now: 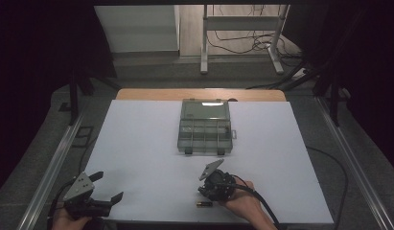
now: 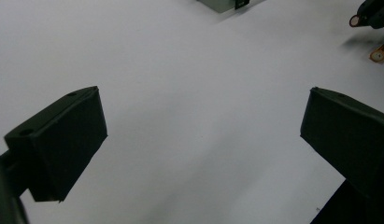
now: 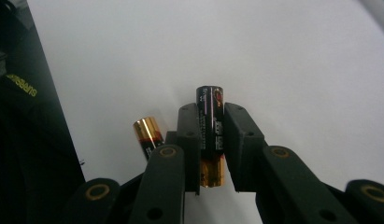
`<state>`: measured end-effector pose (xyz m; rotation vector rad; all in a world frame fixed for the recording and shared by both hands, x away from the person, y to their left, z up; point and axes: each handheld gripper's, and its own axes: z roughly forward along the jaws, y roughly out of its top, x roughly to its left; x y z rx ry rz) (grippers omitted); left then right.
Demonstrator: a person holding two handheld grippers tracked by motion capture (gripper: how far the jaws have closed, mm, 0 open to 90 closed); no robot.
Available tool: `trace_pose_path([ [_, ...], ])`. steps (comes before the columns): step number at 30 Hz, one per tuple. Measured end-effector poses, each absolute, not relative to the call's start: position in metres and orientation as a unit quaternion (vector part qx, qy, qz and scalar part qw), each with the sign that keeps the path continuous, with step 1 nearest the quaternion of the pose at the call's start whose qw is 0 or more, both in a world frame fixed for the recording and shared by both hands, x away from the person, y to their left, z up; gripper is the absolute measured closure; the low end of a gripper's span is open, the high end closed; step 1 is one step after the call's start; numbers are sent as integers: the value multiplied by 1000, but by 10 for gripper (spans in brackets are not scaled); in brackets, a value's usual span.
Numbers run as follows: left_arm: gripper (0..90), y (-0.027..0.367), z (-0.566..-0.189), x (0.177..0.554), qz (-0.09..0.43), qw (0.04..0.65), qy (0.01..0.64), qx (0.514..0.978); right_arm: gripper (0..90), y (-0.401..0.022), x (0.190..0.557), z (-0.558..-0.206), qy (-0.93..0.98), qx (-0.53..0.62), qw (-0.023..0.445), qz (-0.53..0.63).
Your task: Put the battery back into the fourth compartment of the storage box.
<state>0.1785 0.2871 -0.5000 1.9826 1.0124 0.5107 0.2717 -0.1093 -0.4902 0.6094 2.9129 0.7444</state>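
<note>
The right tongs are clamped on a black-and-gold battery, their two pads pressing its sides; it runs lengthwise between them, its black end sticking out past the tips and its gold end back toward the hand. A second battery lies on the white surface just beside the tongs' left pad, partly hidden behind it. In the high view the right tongs sit near the front edge of the surface, with a battery lying just beside them and the person's hand. The left tongs stand wide open over bare surface, with nothing between them, at the front left corner. A clear compartment box rests farther back at the middle, well apart from both.
</note>
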Motion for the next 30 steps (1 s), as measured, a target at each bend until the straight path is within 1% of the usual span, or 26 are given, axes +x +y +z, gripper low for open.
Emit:
trace_pose_path([
  [18, 13, 287, -500, 178, 203, 416, 402, 790, 765, -129, 287, -477, 930, 237, 47, 277],
  [30, 14, 287, -500, 179, 202, 416, 403, 790, 765, -146, 302, -463, 913, 269, 65, 300],
])
